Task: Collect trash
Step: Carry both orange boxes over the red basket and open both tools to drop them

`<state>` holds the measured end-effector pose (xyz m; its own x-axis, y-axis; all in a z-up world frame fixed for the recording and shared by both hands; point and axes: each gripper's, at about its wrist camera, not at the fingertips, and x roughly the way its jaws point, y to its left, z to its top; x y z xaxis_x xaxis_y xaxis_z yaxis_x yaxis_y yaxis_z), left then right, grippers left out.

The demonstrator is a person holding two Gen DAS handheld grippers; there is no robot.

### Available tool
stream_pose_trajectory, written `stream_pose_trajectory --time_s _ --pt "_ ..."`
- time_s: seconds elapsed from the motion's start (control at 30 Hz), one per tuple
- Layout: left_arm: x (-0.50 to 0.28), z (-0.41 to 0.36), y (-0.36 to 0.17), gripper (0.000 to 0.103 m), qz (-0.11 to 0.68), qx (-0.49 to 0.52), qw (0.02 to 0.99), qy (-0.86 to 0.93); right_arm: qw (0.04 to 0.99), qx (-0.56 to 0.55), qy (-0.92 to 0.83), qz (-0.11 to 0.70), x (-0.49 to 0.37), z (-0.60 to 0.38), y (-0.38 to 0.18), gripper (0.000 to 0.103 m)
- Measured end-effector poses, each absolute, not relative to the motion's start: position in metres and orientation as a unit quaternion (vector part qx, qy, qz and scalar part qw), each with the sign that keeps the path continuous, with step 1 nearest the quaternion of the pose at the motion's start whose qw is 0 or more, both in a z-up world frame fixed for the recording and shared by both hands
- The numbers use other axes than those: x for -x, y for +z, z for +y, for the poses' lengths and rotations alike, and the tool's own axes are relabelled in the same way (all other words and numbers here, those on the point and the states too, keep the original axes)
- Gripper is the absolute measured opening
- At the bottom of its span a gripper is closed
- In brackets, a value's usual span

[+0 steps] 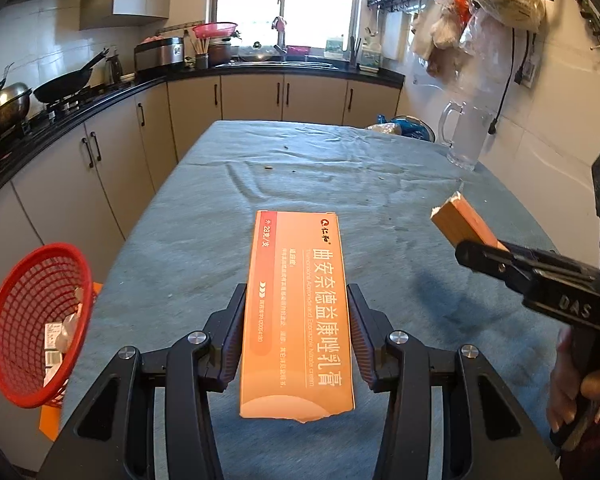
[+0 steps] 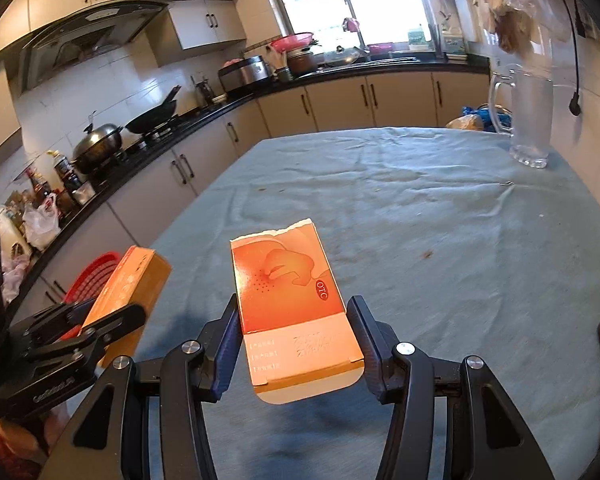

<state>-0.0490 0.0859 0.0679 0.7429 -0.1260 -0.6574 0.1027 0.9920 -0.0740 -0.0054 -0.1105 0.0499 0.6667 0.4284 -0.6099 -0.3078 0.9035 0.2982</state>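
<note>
My left gripper [image 1: 297, 292] is shut on a long orange cream box [image 1: 296, 304] with Chinese print, held above the blue-grey tablecloth [image 1: 320, 168]. My right gripper [image 2: 293, 304] is shut on a torn orange box piece [image 2: 288, 292] marked OTC. In the left wrist view the right gripper [image 1: 466, 246] shows at the right with its torn box piece [image 1: 462, 224]. In the right wrist view the left gripper [image 2: 112, 316] shows at lower left with its box [image 2: 132, 284]. A red mesh basket [image 1: 32, 320] with some trash inside hangs off the table's left edge; it also shows in the right wrist view [image 2: 90, 272].
A glass pitcher [image 1: 464, 136] stands at the table's far right, with a blue bag [image 1: 408, 126] behind it. Kitchen counters with a wok [image 1: 66, 84], a pot [image 1: 4, 106] and a sink run along the left and back. Crumbs dot the cloth.
</note>
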Motion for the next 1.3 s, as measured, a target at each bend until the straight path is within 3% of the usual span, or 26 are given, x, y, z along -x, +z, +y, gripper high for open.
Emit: stream_pose_trajectory --time_s 0.7,1.3 --pt "0.073 0.168 0.066 0.046 0.337 0.068 0.939 -0.030 0.890 -0.033 0.254 0.377 0.018 -0.009 0.055 0.056" --pt "0.095 0.286 0.059 0.046 0.322 0.138 0.935 0.050 0.864 -0.005 0.315 0.393 0.006 0.095 0.063 0.056"
